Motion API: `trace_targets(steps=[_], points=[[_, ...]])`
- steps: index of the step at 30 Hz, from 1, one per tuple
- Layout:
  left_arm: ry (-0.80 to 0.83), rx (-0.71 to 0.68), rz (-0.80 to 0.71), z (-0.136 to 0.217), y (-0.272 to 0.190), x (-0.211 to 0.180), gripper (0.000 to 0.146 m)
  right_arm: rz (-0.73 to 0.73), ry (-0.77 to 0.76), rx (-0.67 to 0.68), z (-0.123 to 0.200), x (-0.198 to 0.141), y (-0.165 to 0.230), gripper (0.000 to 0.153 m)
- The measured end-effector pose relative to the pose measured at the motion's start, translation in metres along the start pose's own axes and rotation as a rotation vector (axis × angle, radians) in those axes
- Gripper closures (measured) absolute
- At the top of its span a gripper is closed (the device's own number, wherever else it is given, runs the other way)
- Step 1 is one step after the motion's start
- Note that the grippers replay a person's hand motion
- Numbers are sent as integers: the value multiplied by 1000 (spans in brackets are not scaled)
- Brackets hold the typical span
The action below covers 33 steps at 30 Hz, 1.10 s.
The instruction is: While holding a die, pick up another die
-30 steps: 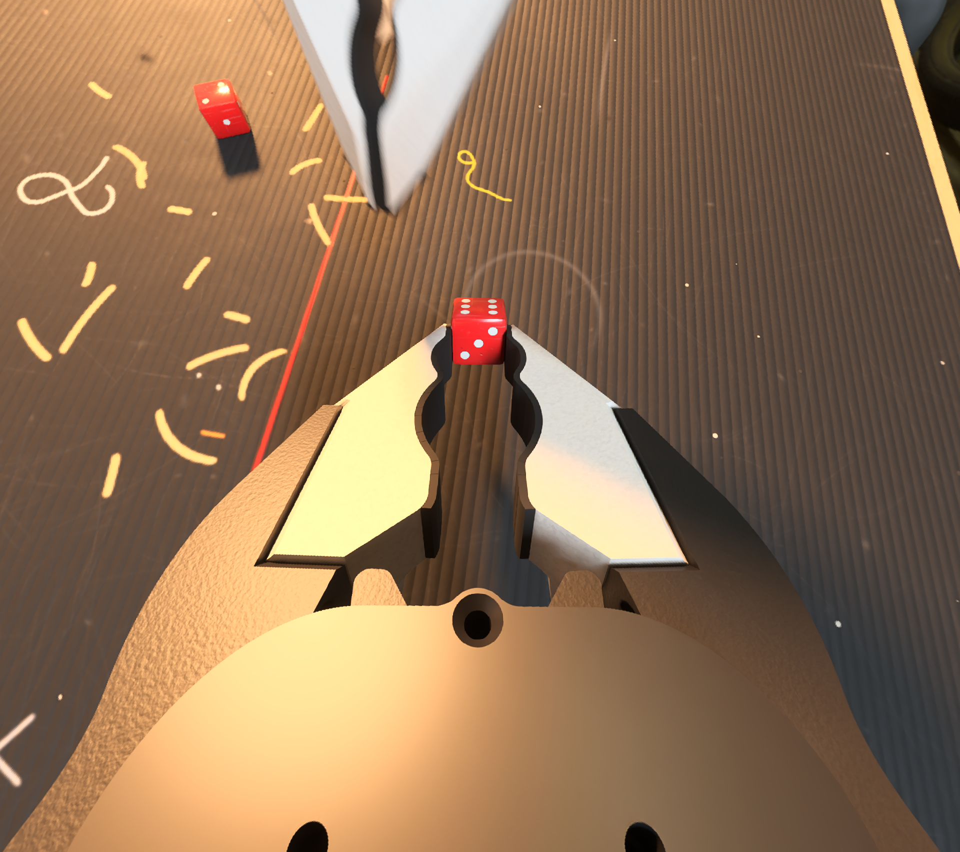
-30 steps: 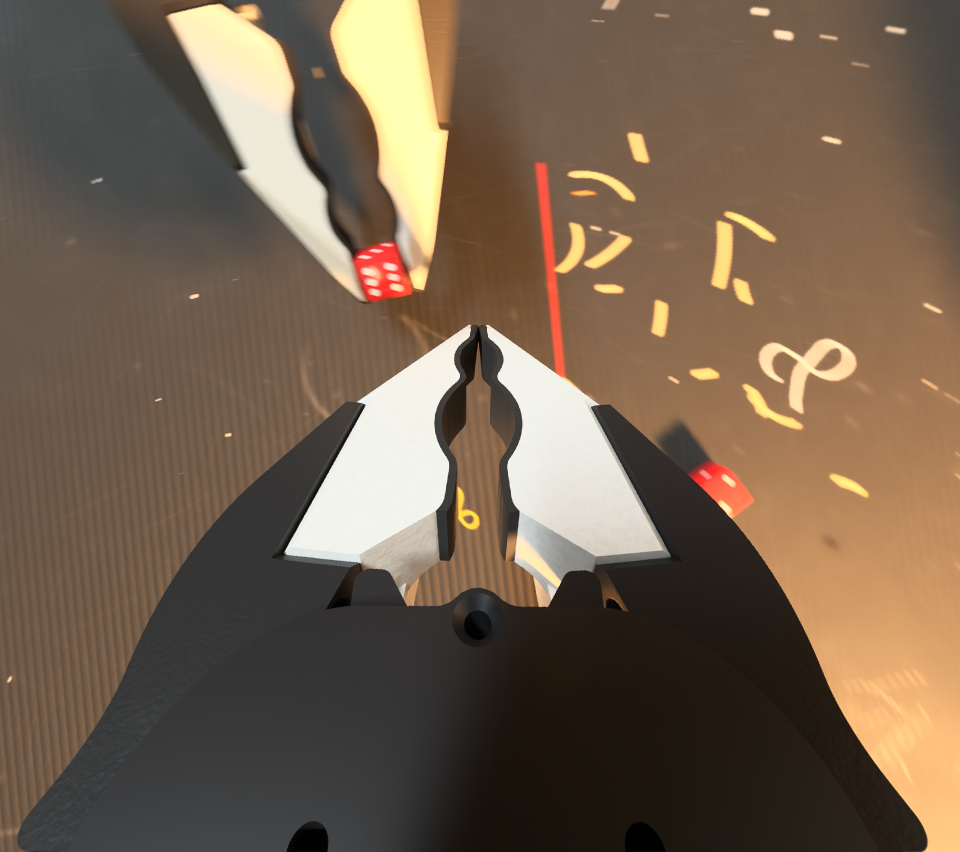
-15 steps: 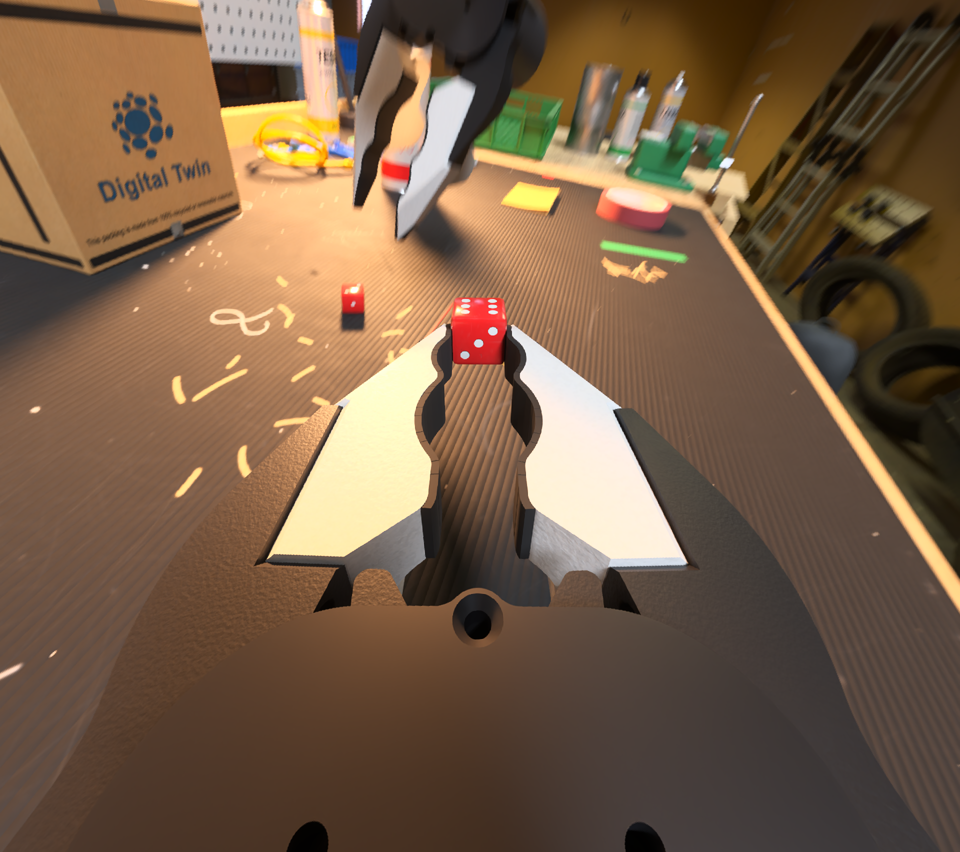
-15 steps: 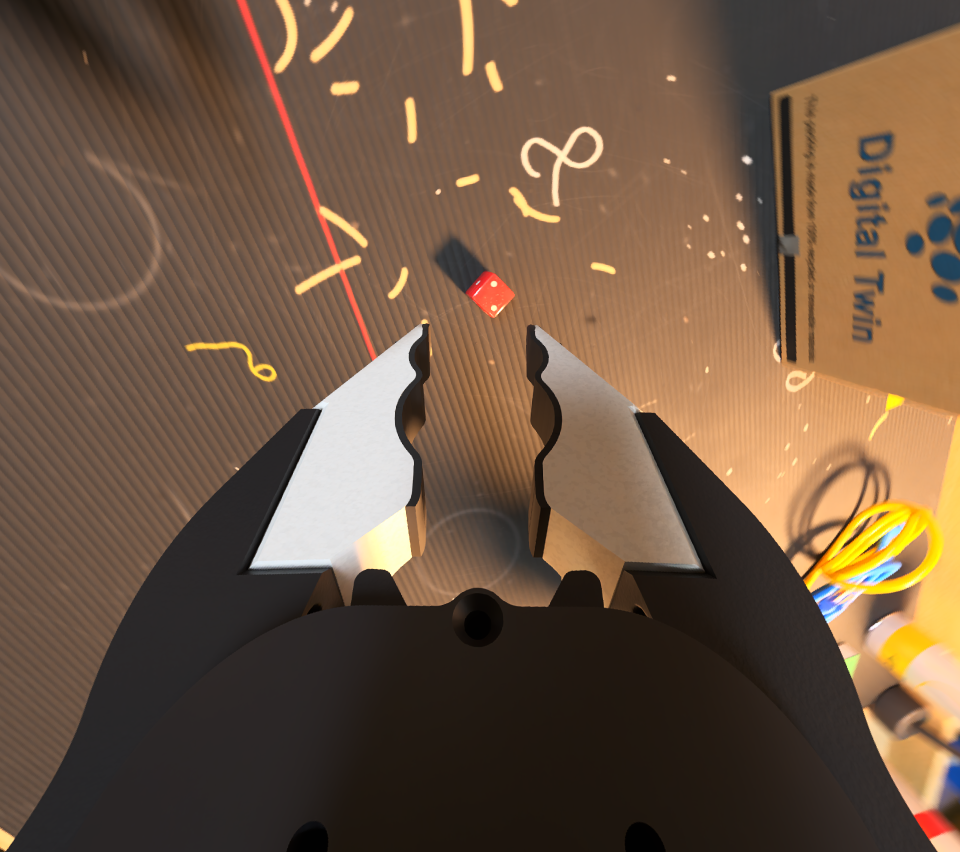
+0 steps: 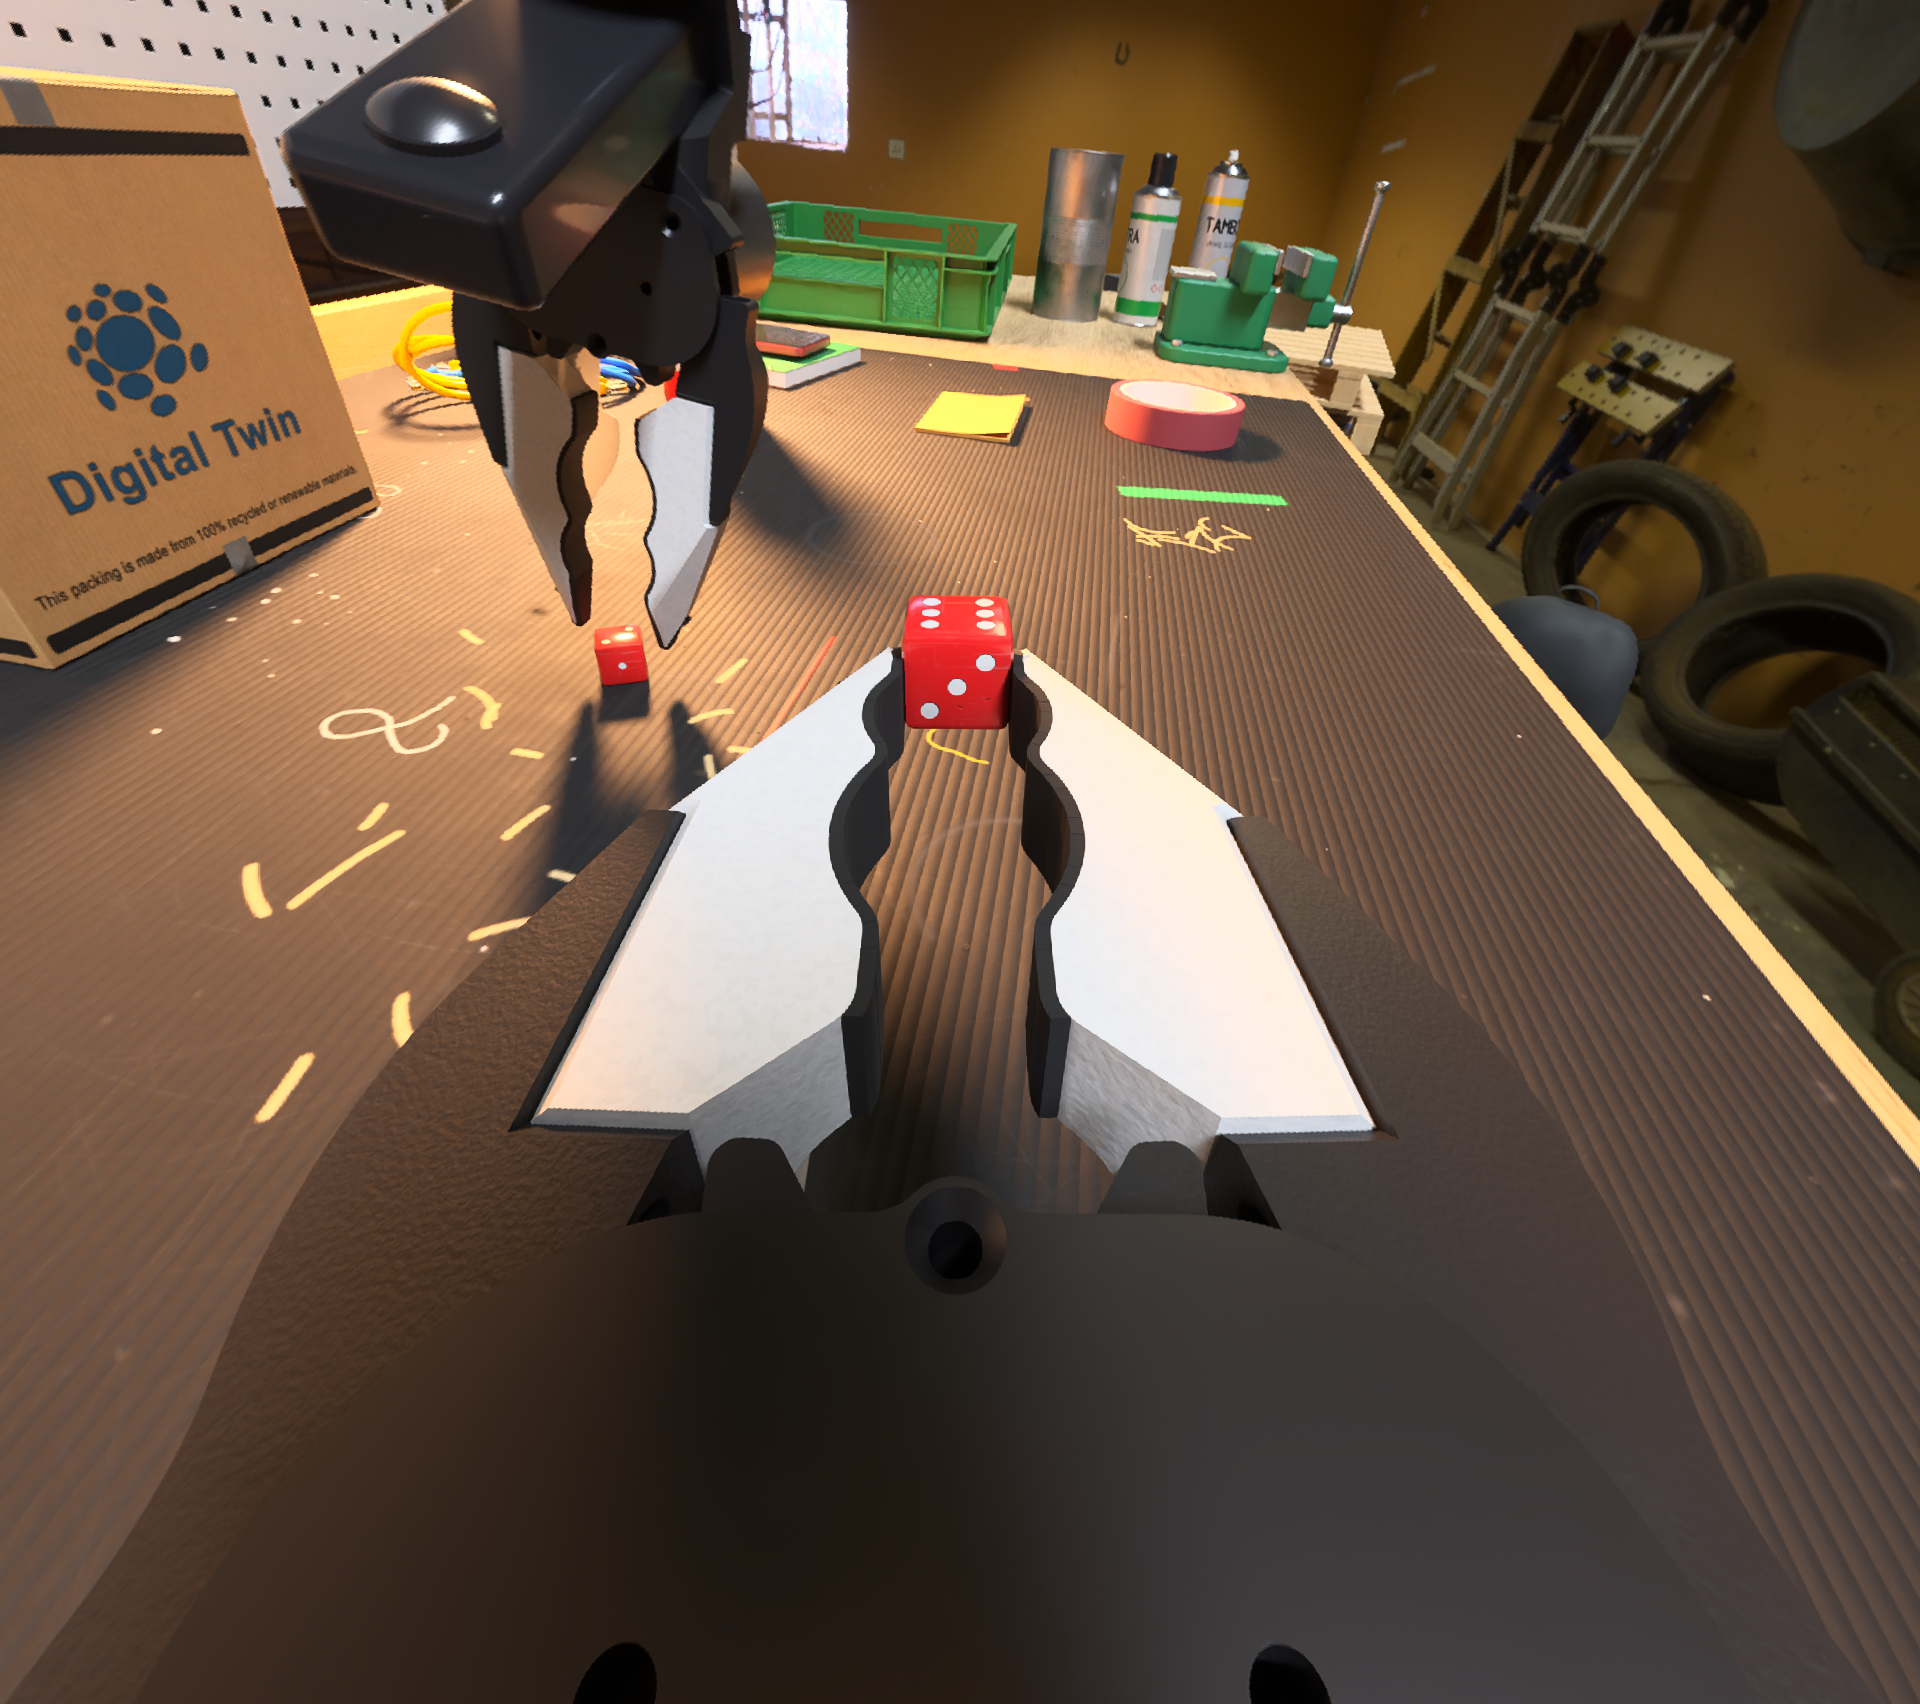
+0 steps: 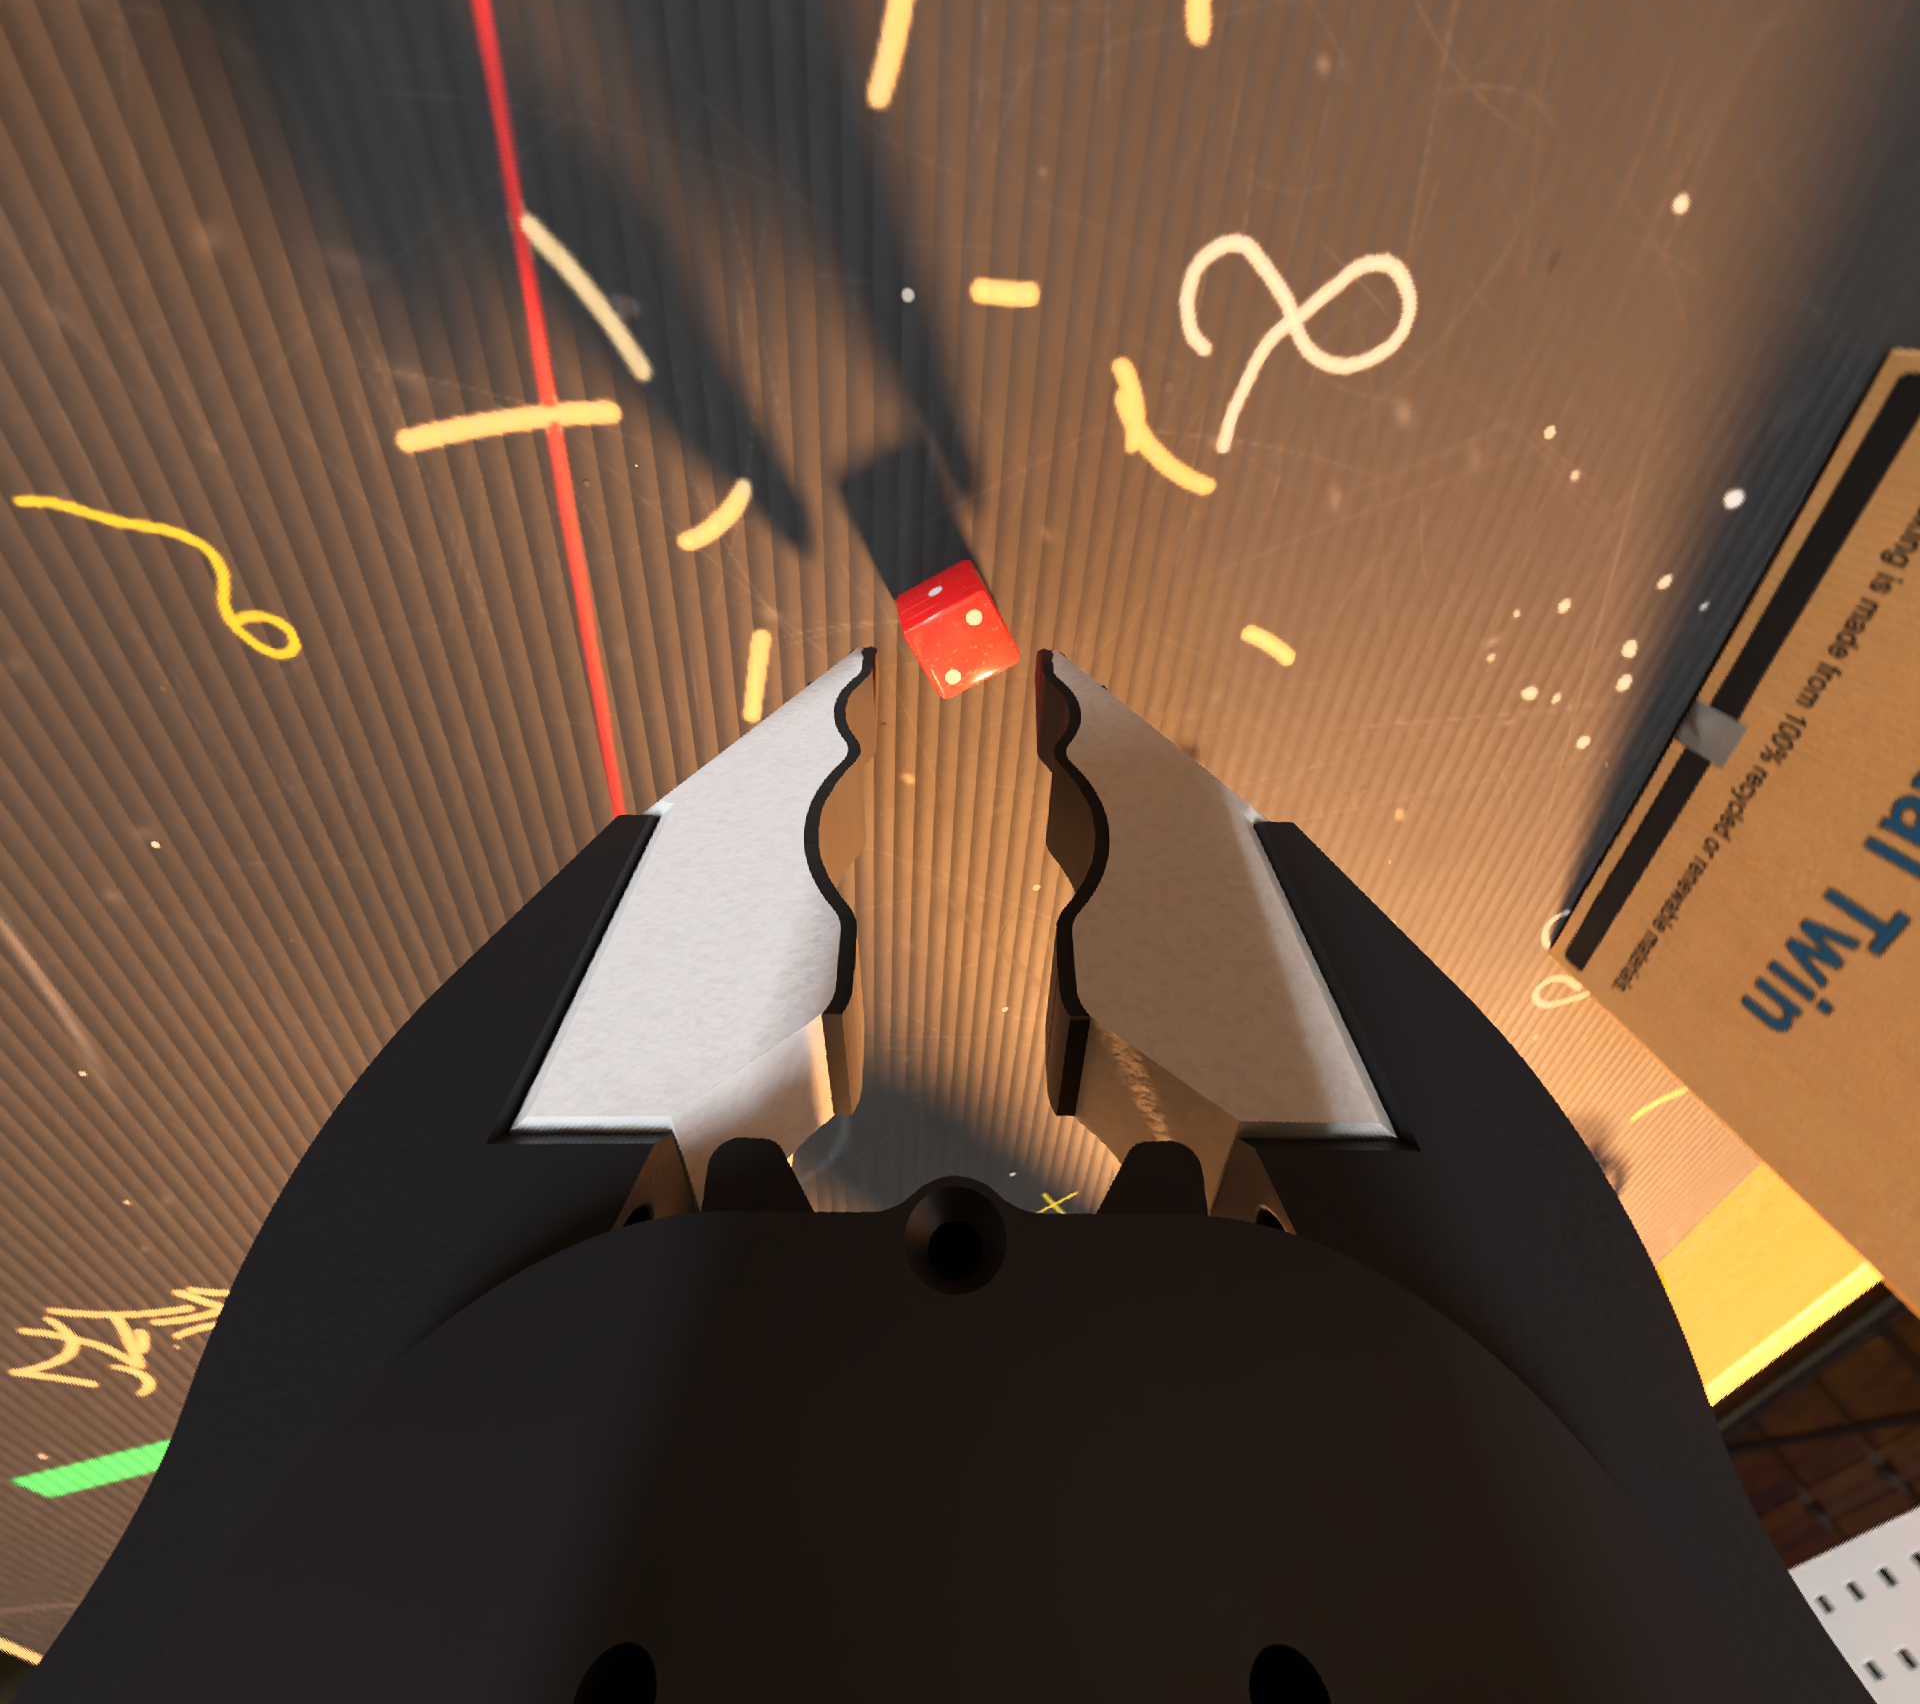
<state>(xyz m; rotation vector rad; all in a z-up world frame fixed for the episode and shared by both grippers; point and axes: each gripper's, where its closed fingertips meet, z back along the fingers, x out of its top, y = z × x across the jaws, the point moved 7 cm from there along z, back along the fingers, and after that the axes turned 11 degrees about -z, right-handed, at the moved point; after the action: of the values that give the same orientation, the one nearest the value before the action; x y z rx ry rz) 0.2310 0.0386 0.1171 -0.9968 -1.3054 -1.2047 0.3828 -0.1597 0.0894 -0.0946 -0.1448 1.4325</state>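
Observation:
My left gripper (image 5: 957, 686) is shut on a red die (image 5: 956, 662) with white pips, held at its fingertips above the dark ribbed mat (image 5: 1247, 823). A second red die (image 6: 955, 628) lies on the mat; it also shows in the left wrist view (image 5: 620, 654). My right gripper (image 6: 956, 667) is open and points down at that die, its fingertips just short of it on either side. In the left wrist view the black right gripper (image 5: 627, 620) hangs just above the lying die, jaws apart.
A cardboard box (image 5: 156, 366) stands at the left of the mat, also in the right wrist view (image 6: 1808, 823). A green crate (image 5: 888, 267), cans (image 5: 1081, 231), a green vise (image 5: 1242, 304), a tape roll (image 5: 1174, 413) and a yellow pad (image 5: 971, 415) sit at the back. The table edge (image 5: 1662, 833) runs along the right.
My right gripper opened, then came down close over the lying die, which now sits just past its fingertips. My left gripper tilted up from the mat, still holding its die.

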Motion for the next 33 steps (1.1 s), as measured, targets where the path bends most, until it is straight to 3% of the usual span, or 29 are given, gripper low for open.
trace_targets(steps=[14,26,33], points=[[20,-25,41,1,5,-3,127,459,80,-68,-8,8,7,128],[31,-59,24,-2,2,-3,127,476,-35,66,-10,-1,-5,130],[43,-111,242,1,16,-9,127,472,-86,139,-12,-5,-13,134]])
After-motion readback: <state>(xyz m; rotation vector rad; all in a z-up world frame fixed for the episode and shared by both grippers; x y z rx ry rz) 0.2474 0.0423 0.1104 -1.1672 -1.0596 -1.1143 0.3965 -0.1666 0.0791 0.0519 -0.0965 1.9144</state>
